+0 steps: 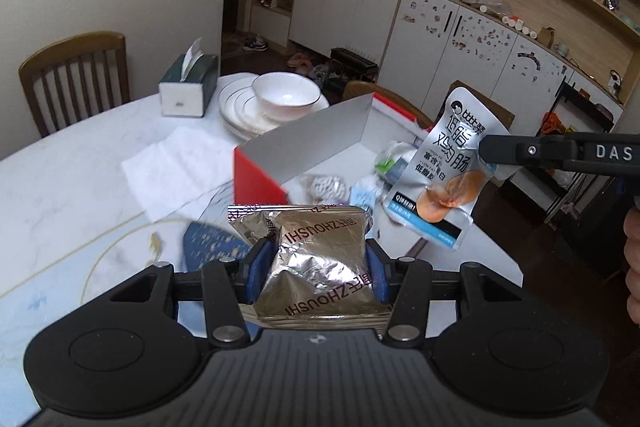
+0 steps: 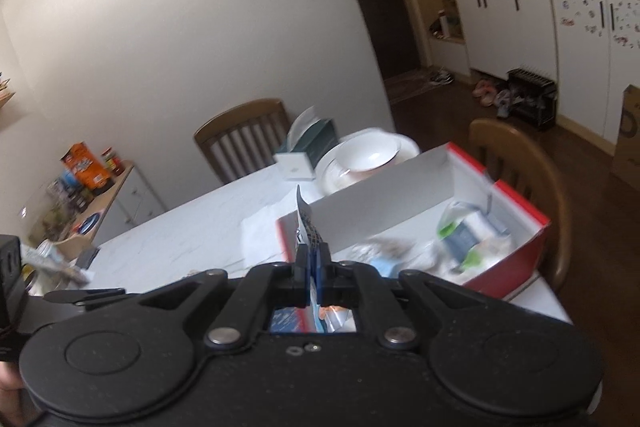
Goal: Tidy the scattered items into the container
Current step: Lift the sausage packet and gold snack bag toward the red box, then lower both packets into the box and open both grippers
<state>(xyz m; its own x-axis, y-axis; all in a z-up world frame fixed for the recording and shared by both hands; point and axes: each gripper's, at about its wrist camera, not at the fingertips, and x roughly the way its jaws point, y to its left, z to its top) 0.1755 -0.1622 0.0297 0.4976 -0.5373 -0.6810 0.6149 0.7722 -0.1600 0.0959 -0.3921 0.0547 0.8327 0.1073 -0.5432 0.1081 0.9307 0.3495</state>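
Observation:
My left gripper [image 1: 316,267] is shut on a crinkled gold foil snack packet [image 1: 320,259], held above the white table [image 1: 80,163]. To its right hangs a silver sausage pouch [image 1: 452,167], pinched at one edge by my right gripper [image 1: 486,157], which comes in from the right. In the right wrist view that gripper [image 2: 313,259] is shut on the pouch [image 2: 306,223], seen edge-on. The red box with white inside [image 1: 260,179] lies open ahead of both grippers. Several packets [image 2: 468,239] lie in the box [image 2: 516,255].
White plates with a bowl [image 1: 286,95] and a tissue box [image 1: 188,83] stand beyond the red box. A paper napkin [image 1: 176,167] lies left of it. A blue patterned item [image 1: 216,247] lies under the left gripper. Wooden chairs [image 1: 76,75] stand around the table.

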